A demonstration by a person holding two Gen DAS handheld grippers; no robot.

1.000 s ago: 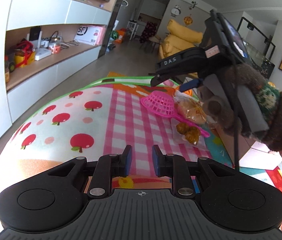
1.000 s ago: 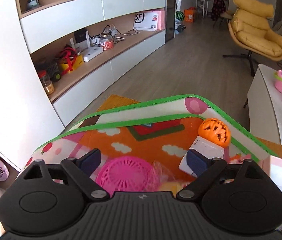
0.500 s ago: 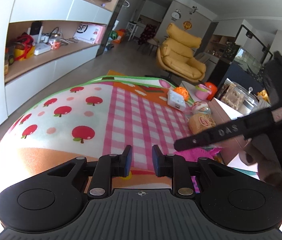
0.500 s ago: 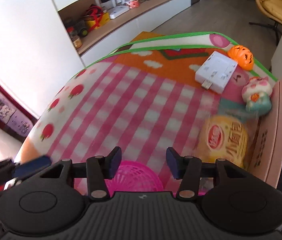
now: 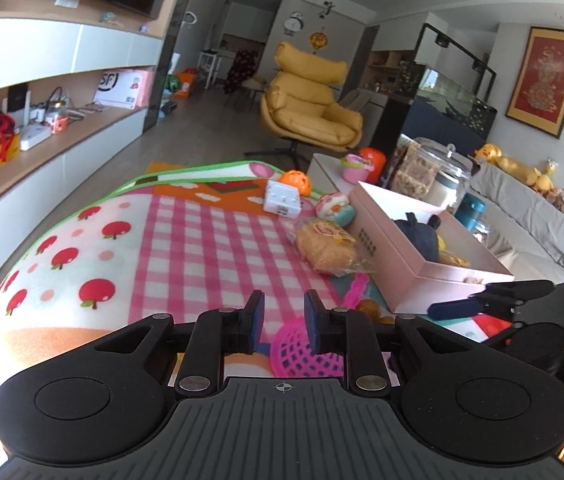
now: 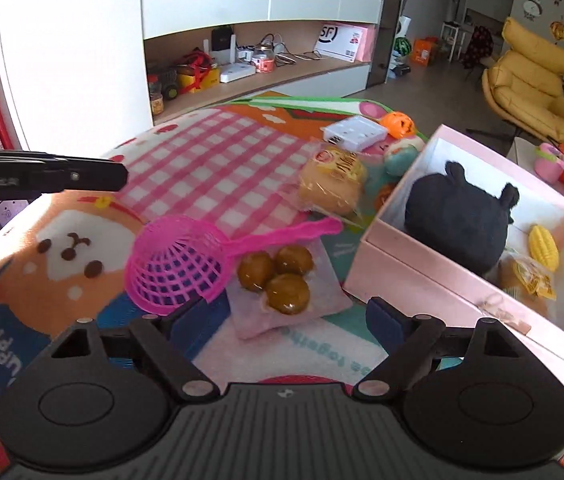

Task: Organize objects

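Observation:
A pink box [image 6: 410,264] stands open on the colourful mat [image 6: 217,164] and holds a black plush [image 6: 458,216], a toy corn [image 6: 544,246] and a wrapped bun. Beside it lie a pink strainer [image 6: 177,264], a packet of brown balls [image 6: 277,280] and a bagged bread [image 6: 332,186]. My right gripper [image 6: 286,318] is open and empty, just before the packet of balls. My left gripper [image 5: 279,322] is narrowly open and empty above the strainer [image 5: 306,354]. The box [image 5: 414,256] and bread [image 5: 326,246] lie ahead to the right.
A white adapter [image 5: 282,200], an orange pumpkin [image 5: 296,180] and a round toy figure [image 5: 334,208] sit at the mat's far end. A white side table [image 5: 330,168] with jars stands beyond. A yellow armchair [image 5: 310,108] and wall shelves [image 5: 53,116] are further off.
Both grippers have pulled back toward the mat's near end. The right gripper has opened wider and now faces the strainer, balls and box. The left gripper's opening is unchanged.

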